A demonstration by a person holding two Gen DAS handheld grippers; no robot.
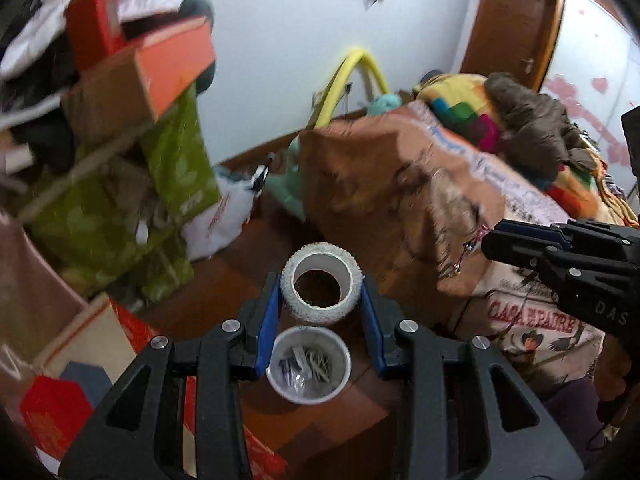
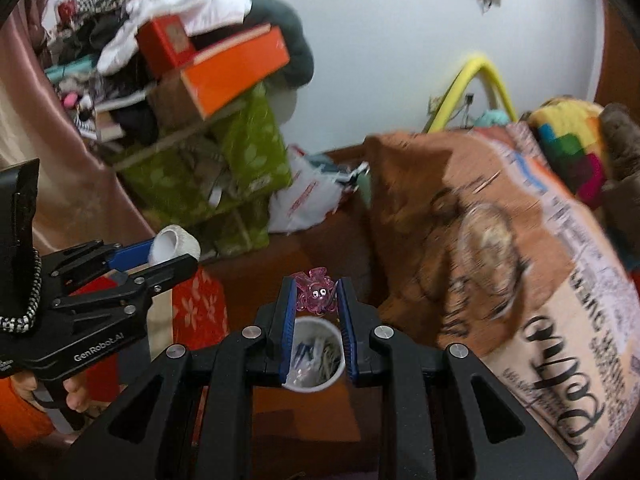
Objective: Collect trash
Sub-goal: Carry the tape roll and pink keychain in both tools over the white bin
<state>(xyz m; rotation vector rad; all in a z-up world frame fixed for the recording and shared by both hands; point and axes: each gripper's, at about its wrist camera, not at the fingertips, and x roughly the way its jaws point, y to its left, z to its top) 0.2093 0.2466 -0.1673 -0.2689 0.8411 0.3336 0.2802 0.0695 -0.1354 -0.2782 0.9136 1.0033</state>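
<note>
My left gripper [image 1: 322,294] is shut on a white textured tape roll [image 1: 322,284], held above a white bin [image 1: 308,364] that holds scraps of paper and plastic. The roll and left gripper also show in the right wrist view [image 2: 174,246]. My right gripper [image 2: 317,296] is shut on a small pink translucent octopus toy [image 2: 316,294], held above the same white bin [image 2: 314,360]. The right gripper shows at the right edge of the left wrist view [image 1: 490,238], with the toy hanging at its tip.
A bed with a brown printed blanket [image 2: 480,240] and a colourful pile [image 1: 472,108] is on the right. Green bags [image 2: 248,148], orange boxes [image 2: 236,68] and clothes are stacked on the left. A white plastic bag [image 2: 304,200] lies on the brown floor [image 1: 240,280].
</note>
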